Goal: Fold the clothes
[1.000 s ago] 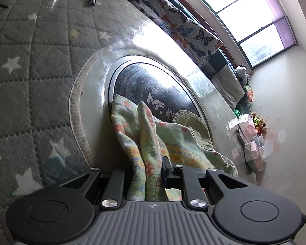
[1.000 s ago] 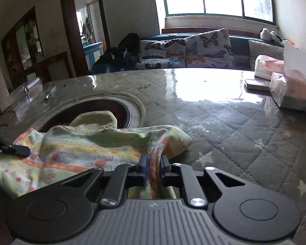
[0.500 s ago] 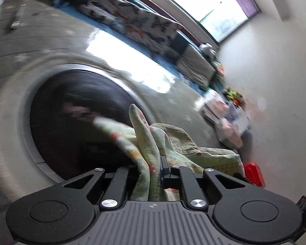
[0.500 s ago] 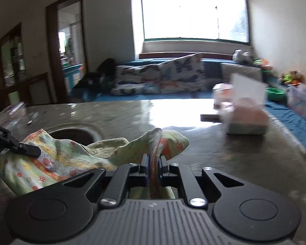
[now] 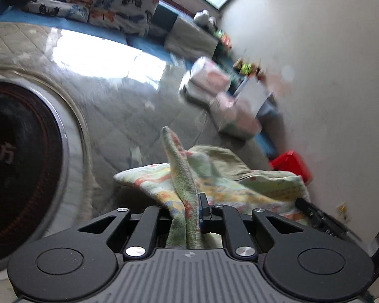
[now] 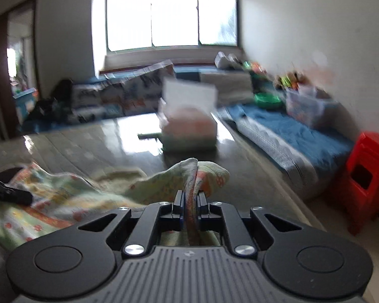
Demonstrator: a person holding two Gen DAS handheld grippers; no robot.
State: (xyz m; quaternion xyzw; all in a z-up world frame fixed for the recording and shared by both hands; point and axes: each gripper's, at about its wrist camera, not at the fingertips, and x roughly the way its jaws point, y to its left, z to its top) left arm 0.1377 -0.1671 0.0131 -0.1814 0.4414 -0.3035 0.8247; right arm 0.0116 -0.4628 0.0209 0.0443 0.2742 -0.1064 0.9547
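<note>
A light green patterned garment (image 5: 214,184) with orange and yellow prints hangs between both grippers above the quilted table (image 5: 128,116). My left gripper (image 5: 187,209) is shut on one bunched edge of it. My right gripper (image 6: 190,207) is shut on another edge of the garment (image 6: 88,192). The right gripper's tip shows at the right in the left wrist view (image 5: 313,209), and the left gripper's tip shows at the left in the right wrist view (image 6: 10,194). Both views are blurred by motion.
A round dark inset (image 5: 20,166) with a pale rim lies in the table at left. Tissue packs (image 5: 214,88) (image 6: 189,128) stand on the far table edge. A red stool (image 6: 366,179) stands on the right. A blue bench with butterfly cushions (image 5: 98,5) runs behind.
Both grippers have lifted and swung to the right with the garment, off the round inset and toward the tissue packs and the wall. Both stay shut on the cloth.
</note>
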